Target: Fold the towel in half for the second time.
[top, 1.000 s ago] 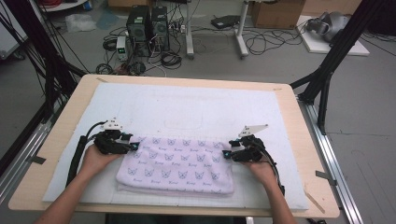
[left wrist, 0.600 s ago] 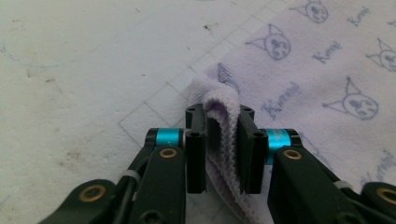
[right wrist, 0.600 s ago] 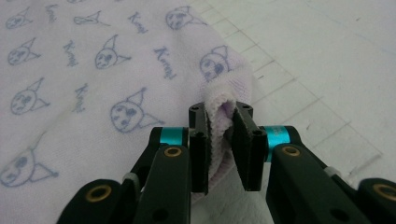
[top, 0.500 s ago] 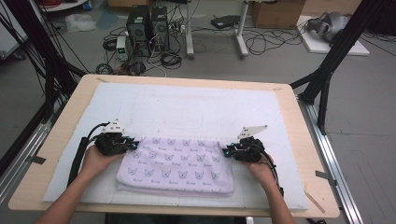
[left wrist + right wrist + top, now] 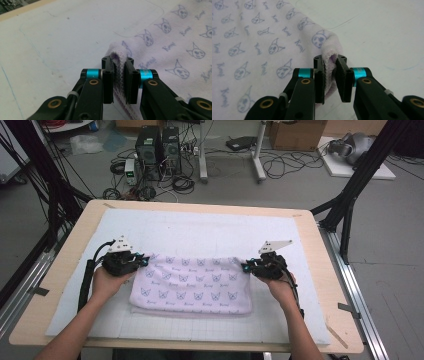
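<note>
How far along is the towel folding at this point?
Done: the lilac towel already lies folded in layers on the white mat. In hand: left gripper and right gripper each pinch a far corner, jaws just closed. Left: carrying that edge over for the next fold.

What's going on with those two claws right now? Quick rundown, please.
Left gripper and right gripper just closed, each pinching a far corner of the towel. Corners lifted off the mat. Nothing in the way.

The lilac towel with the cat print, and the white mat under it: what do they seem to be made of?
The lilac towel looks like soft terry or fleece cloth: a fuzzy, ribbed pile shows at the folded corner that the left tool pinches. It bends limply. The white mat seems a thin, matte sheet, perhaps fabric or foam, with faint grid lines; the exact material I cannot tell.
</note>
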`<move>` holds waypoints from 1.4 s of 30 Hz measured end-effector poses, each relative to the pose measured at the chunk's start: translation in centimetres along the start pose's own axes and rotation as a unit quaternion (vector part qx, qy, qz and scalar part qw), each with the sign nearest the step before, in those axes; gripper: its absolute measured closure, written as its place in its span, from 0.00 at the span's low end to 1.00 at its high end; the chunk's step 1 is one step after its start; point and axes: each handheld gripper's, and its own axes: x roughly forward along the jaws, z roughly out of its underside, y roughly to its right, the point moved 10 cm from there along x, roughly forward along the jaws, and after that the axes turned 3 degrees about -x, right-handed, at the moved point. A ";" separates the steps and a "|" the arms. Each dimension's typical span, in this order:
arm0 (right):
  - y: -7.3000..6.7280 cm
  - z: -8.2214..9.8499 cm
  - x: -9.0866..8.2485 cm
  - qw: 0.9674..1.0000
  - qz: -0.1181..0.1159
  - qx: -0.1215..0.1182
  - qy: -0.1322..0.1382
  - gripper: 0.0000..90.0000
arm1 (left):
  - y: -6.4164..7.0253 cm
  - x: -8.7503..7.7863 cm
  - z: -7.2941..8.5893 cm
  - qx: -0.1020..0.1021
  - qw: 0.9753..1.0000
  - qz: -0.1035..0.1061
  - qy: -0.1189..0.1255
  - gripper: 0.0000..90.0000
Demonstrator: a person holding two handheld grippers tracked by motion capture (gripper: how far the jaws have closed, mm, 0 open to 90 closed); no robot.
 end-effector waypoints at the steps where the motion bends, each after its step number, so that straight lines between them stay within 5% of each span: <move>1: 0.5 -0.3 -0.1 1.000 0.004 0.003 0.001 0.88 | -0.3 0.3 -0.4 -0.004 1.000 0.001 0.000 0.89; 6: 2.9 -2.4 -0.3 1.000 0.024 0.008 0.004 0.88 | -1.4 1.6 -2.0 -0.013 1.000 -0.012 -0.001 0.89; 12: 5.4 -4.6 -0.1 0.999 0.045 0.016 0.015 0.86 | -3.9 2.8 -5.8 -0.014 0.999 -0.043 0.016 0.87; 14: 6.4 -5.0 0.5 0.998 0.058 0.025 0.029 0.74 | -4.8 3.5 -5.7 -0.025 0.998 -0.063 0.005 0.71; 17: 6.5 -4.0 1.5 0.998 0.036 0.055 0.020 0.57 | -4.9 4.0 -4.5 -0.032 0.998 -0.057 -0.016 0.60; 24: 5.3 -1.6 1.6 0.998 0.042 0.050 -0.002 0.52 | -3.1 2.6 -1.7 -0.024 0.999 -0.031 -0.017 0.55; 33: 0.7 1.0 2.1 1.000 0.004 0.007 -0.029 0.55 | 1.4 0.3 2.0 0.015 0.999 0.022 -0.021 0.63; 36: -0.1 2.2 2.5 0.998 -0.014 0.007 -0.067 0.54 | 2.1 0.3 3.3 0.021 0.998 0.035 -0.046 0.65; 38: -0.3 2.2 2.5 0.998 -0.012 0.004 -0.069 0.54 | 2.2 0.5 4.4 0.023 0.997 0.038 -0.066 0.66; 42: -0.6 2.5 2.4 0.998 -0.007 -0.003 -0.061 0.55 | 2.3 0.4 4.5 0.023 0.997 0.033 -0.058 0.66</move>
